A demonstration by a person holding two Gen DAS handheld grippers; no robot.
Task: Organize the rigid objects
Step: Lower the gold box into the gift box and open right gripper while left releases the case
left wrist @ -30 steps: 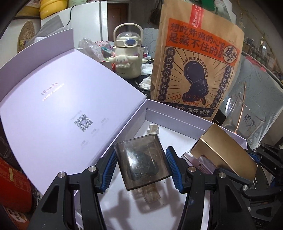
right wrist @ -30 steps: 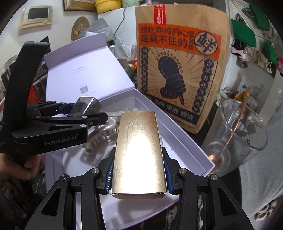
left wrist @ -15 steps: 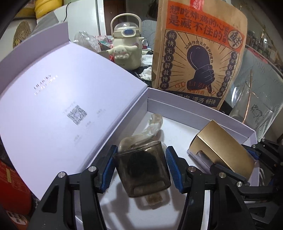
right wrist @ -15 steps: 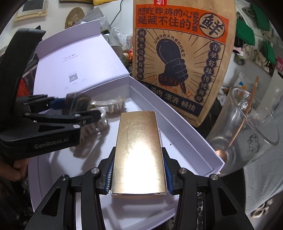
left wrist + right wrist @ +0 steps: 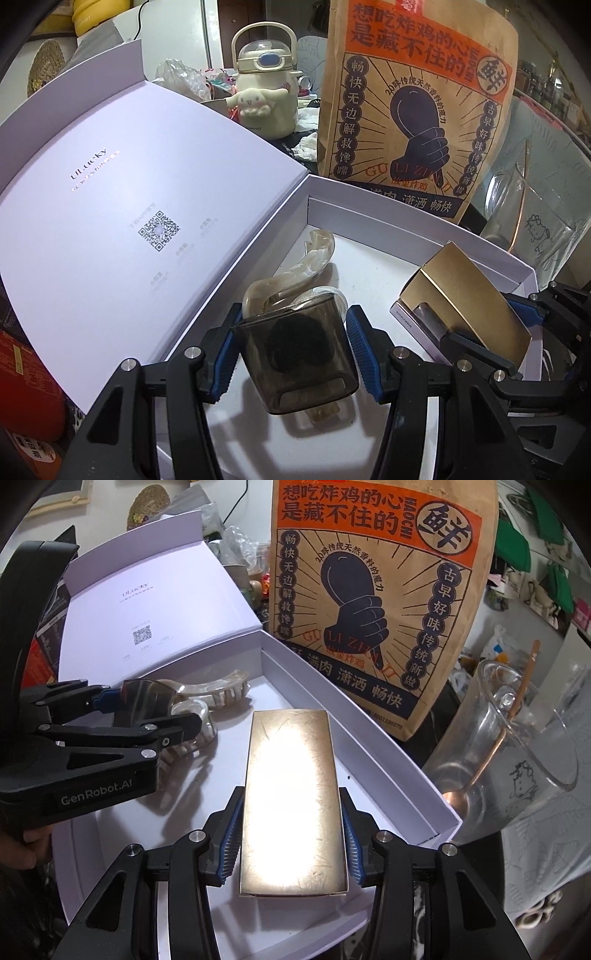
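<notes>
My left gripper (image 5: 291, 350) is shut on a smoky translucent case (image 5: 297, 354) with a dark item inside, held low over the open white box (image 5: 388, 218). The case also shows in the right wrist view (image 5: 147, 698). Pearly hair claw clips (image 5: 317, 247) lie on the box floor under and beyond the case. My right gripper (image 5: 291, 834) is shut on a flat gold box (image 5: 291, 794), held over the right part of the white box. The gold box also shows in the left wrist view (image 5: 465, 295).
The white box's lid (image 5: 110, 192) stands open at the left. A brown and orange paper bag (image 5: 413, 103) stands behind the box. A glass mug (image 5: 517, 746) with a copper spoon (image 5: 491, 738) stands right of it. A cream kettle-shaped bottle (image 5: 264, 92) is at the back.
Both grippers have moved down and forward into the white box with their objects. The case now sits low over the hair clips.
</notes>
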